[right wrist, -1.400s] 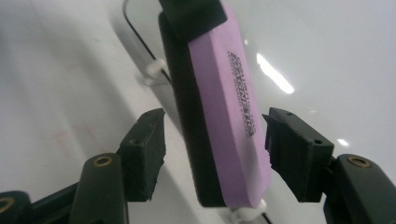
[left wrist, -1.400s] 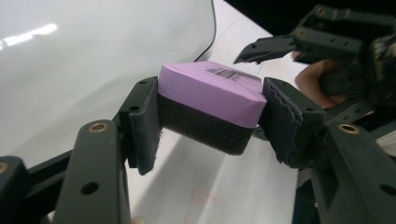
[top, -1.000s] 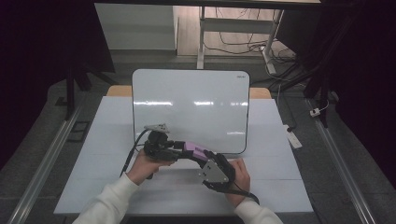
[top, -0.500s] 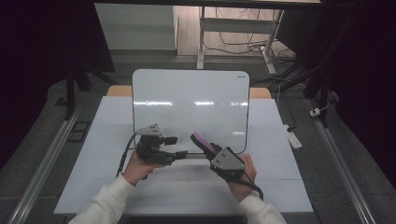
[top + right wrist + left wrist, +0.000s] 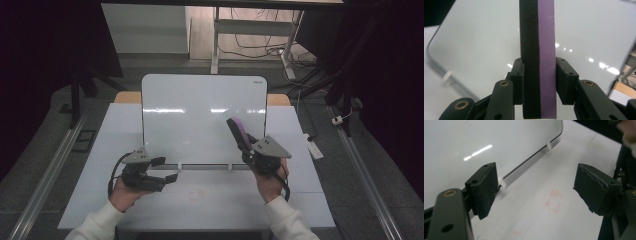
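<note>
Now, in the high view, your left gripper (image 5: 167,170) has just opened its jaws and holds nothing; it sits near the left lower corner of the whiteboard (image 5: 200,110). The eraser (image 5: 240,131) has passed to your right gripper (image 5: 248,148), so wiping can begin. In the left gripper view, nothing is between the pads (image 5: 485,188). In the right gripper view, the jaws clamp the eraser (image 5: 537,50) in front of the whiteboard (image 5: 474,37), long axis along the jaws, pointing at the board.

eraser (image 5: 537,62): a flat block, purple on one face and black foam on the other
state: clamped across its thickness between the right gripper's (image 5: 248,145) two jaws
pose: stood on end, rising out of the jaws
place: in front of the upright whiteboard (image 5: 200,110), near its right side
</note>
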Tool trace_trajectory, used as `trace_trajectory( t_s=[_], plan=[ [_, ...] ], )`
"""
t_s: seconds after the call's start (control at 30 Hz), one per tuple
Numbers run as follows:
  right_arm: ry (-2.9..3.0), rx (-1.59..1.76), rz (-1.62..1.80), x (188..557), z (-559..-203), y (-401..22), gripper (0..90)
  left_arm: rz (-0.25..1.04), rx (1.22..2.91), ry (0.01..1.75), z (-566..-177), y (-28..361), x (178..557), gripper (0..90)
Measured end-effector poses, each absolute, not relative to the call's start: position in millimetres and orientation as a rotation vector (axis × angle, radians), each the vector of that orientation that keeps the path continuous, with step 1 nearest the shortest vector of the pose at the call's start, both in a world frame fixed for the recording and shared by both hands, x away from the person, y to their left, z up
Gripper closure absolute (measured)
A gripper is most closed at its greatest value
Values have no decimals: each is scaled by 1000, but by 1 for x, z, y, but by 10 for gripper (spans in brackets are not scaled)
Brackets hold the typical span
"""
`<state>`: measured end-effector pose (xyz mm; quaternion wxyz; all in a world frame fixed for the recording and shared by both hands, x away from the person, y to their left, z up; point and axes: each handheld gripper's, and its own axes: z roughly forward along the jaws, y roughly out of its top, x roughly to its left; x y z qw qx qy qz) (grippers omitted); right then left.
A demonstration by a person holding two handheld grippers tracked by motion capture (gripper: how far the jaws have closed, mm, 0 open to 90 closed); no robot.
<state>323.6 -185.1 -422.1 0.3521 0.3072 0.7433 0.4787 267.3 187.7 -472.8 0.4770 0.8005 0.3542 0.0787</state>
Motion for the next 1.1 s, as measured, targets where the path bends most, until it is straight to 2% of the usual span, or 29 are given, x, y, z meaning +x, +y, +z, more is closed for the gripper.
trace_trajectory(
  t_s=[0.23,0.5,0.83,1.03,1.07,1.1],
  plan=[
    [1808,954,1266,350,-394,-195,624,250,1953,928,-485,216,251,199],
    [1768,1050,1145,376,-383,-194,622,254,1924,1010,-500,242,252,193],
    [1770,1122,1070,407,-379,-188,617,274,1915,1031,-502,249,250,192],
    [1763,1115,1066,411,-381,-185,605,276,1918,1034,-503,249,251,191],
    [1764,1117,1078,411,-381,-186,593,278,1919,1036,-504,249,251,191],
    [1764,1114,1092,409,-381,-187,542,279,1920,1037,-504,249,251,190]
  ],
)
